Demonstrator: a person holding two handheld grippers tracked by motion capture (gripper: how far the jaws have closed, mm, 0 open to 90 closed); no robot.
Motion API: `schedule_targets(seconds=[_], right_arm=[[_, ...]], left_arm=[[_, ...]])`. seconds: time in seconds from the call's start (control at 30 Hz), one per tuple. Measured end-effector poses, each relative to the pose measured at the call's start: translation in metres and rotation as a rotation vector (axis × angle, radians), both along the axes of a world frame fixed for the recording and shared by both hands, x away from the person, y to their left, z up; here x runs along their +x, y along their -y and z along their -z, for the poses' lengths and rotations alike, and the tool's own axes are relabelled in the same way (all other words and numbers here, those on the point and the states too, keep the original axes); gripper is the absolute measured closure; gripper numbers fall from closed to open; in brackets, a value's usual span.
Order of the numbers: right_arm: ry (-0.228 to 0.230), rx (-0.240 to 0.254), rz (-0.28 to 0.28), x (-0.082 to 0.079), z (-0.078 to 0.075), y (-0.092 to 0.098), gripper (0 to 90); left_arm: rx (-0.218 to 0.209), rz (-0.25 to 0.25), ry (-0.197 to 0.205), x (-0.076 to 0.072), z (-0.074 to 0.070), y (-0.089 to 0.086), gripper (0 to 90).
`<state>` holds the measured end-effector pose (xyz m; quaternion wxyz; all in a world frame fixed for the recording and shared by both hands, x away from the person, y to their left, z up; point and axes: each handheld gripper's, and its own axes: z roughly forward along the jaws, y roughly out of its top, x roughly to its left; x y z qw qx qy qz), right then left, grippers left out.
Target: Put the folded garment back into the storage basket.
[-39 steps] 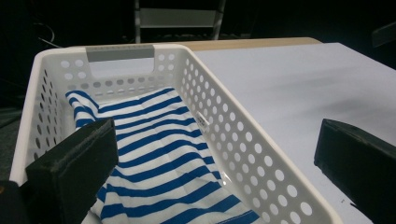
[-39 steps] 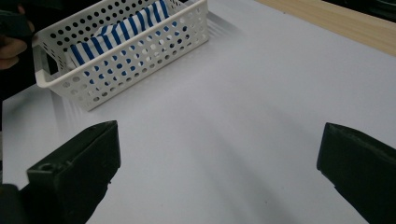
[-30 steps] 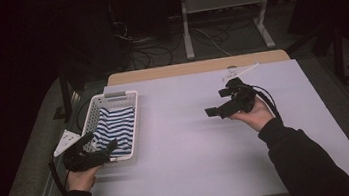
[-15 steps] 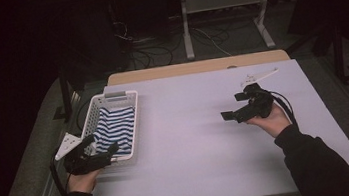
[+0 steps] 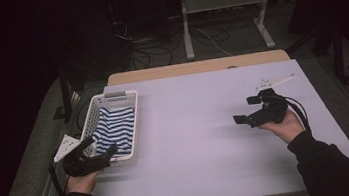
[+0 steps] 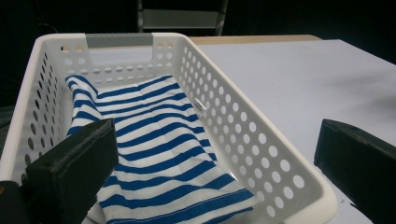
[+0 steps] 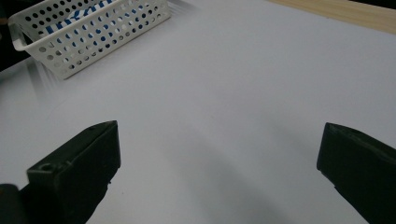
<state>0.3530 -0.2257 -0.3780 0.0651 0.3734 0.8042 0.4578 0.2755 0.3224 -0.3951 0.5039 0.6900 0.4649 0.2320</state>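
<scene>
Cloth (image 6: 154, 158), striped blue and white, lies folded in the white basket (image 5: 94, 108) directly ahead of the left gripper (image 5: 99, 148), long axis running away from its wide-spread, empty jaws, while the right gripper (image 5: 247, 110), likewise spread and empty, sits well apart.

Both forearms, entering from the bottom edge of the high view, wore dark, long sleeves reaching to the wrists. The left gripper (image 5: 91, 155), at the lower left of the frame, was black, with a pale grey three-cornered plate (image 5: 66, 145) on top and a black cable looping beneath it. The right gripper (image 5: 249, 111), at centre right, was also black, with a black cable curving round its far side. In the gripper views, each pair of jaws was blocky, matt black, with rough-textured inner faces.
</scene>
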Motion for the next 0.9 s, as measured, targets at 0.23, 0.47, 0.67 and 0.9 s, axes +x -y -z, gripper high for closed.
schedule_targets(seconds=[0.23, 0.47, 0.67, 0.9], right_arm=[[-0.005, 0.005, 0.028, -0.009, 0.008, 0.016, 0.0], [-0.008, 0.017, 0.063, -0.019, 0.018, 0.034, 0.0], [-0.011, 0.016, 0.080, -0.029, 0.027, 0.047, 0.0], [0.012, 0.018, 0.100, -0.043, 0.036, 0.063, 0.0]], left_arm=[[-0.002, 0.006, 0.006, -0.001, 0.000, 0.000, 0.0], [-0.003, 0.010, 0.009, -0.002, 0.000, -0.001, 0.0], [-0.003, 0.010, 0.013, -0.002, 0.000, 0.000, 0.0], [-0.005, 0.011, 0.017, -0.003, -0.001, -0.001, 0.0]])
